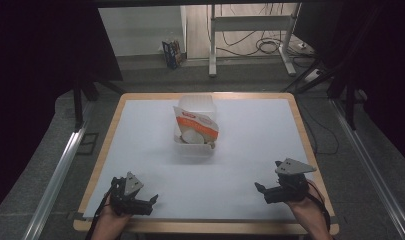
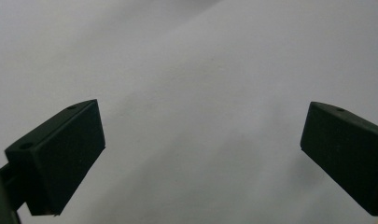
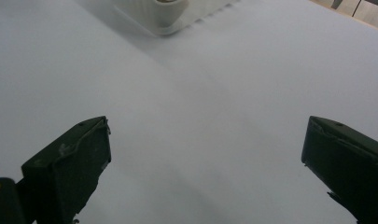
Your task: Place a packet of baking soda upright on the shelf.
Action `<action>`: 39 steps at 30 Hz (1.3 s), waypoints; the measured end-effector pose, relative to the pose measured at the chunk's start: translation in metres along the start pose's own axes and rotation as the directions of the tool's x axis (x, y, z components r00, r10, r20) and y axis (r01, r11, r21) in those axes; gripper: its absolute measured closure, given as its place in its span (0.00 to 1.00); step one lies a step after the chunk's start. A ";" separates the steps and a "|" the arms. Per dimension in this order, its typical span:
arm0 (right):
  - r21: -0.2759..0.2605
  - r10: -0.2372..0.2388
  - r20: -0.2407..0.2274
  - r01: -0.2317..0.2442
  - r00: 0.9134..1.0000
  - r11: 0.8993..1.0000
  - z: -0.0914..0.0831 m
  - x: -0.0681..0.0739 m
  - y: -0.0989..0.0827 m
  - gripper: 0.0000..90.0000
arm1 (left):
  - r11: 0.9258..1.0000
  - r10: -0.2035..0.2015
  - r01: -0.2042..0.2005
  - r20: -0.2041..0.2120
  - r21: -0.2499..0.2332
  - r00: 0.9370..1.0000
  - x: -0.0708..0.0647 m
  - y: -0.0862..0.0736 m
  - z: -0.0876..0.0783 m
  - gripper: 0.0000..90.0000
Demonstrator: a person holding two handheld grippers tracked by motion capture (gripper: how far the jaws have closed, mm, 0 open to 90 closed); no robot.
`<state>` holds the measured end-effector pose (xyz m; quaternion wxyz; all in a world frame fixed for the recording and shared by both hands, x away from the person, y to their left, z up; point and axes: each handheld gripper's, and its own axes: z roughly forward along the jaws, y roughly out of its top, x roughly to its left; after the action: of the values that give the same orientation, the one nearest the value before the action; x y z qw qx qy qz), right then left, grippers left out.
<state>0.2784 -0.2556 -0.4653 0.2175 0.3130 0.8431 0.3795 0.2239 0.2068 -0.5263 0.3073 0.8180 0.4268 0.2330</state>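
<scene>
A clear plastic tub [image 1: 208, 104] stands near the middle back of the white table [image 1: 250, 150]. An orange and white bag [image 1: 199, 125] leans inside it, with pale round items [image 1: 192, 136] below the bag. My left gripper [image 1: 149, 200] rests near the front left edge, open, with bare white surface between its jaws [image 2: 200, 154]. My right gripper [image 1: 262, 191] sits near the front right, also open and holding nothing [image 3: 205, 158]. A corner of the tub [image 3: 165, 16] shows at the top of the right gripper view.
The table has a wooden rim [image 1: 205, 95]. Beyond it stand a metal desk frame [image 1: 250, 35] with cables on the floor and a small dark rack [image 1: 172, 52]. Metal rails [image 1: 60, 170] run along both sides of the table.
</scene>
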 end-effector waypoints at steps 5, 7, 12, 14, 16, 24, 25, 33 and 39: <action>0.004 0.007 0.008 -0.007 1.000 1.000 -0.005 0.000 -0.005 0.01 | 1.000 -0.003 0.003 0.000 -0.001 1.000 0.000 0.000 0.000 0.00; 0.003 0.009 0.012 -0.009 1.000 1.000 -0.007 0.000 -0.006 0.01 | 1.000 -0.002 0.002 -0.001 0.000 1.000 0.000 0.000 0.000 0.00; 0.003 0.026 0.028 -0.026 0.999 1.000 -0.016 -0.001 -0.011 0.01 | 1.000 -0.001 0.001 -0.002 0.002 1.000 0.000 0.000 0.000 0.00; 0.001 0.030 0.033 -0.030 0.999 1.000 -0.018 -0.001 -0.013 0.01 | 1.000 0.000 0.000 -0.002 0.003 1.000 0.000 0.000 0.000 0.00; 0.001 0.035 0.038 -0.035 0.999 0.999 -0.020 -0.001 -0.015 0.01 | 1.000 0.000 0.000 -0.002 0.003 1.000 0.000 0.000 0.001 0.00; 0.005 0.050 0.056 -0.050 0.997 0.999 -0.025 -0.001 -0.021 0.01 | 1.000 0.002 -0.002 -0.003 0.006 1.000 0.000 0.000 0.001 0.00; 0.007 0.054 0.057 -0.054 0.997 0.999 -0.026 -0.001 -0.022 0.01 | 1.000 0.002 -0.002 -0.003 0.006 1.000 0.000 0.000 0.001 0.00; 0.009 0.075 0.075 -0.076 0.994 0.997 -0.032 -0.005 -0.030 0.01 | 1.000 0.000 0.000 -0.004 0.006 1.000 0.000 0.000 0.001 0.00; 0.018 0.084 0.100 -0.086 0.991 0.996 -0.034 -0.010 -0.036 0.01 | 1.000 0.000 0.000 -0.004 0.006 1.000 0.000 0.000 0.001 0.00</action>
<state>0.2522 -0.2979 -0.4711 0.2391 0.3696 0.8213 0.3628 0.2245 0.2060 -0.5268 0.3039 0.8185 0.4281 0.2331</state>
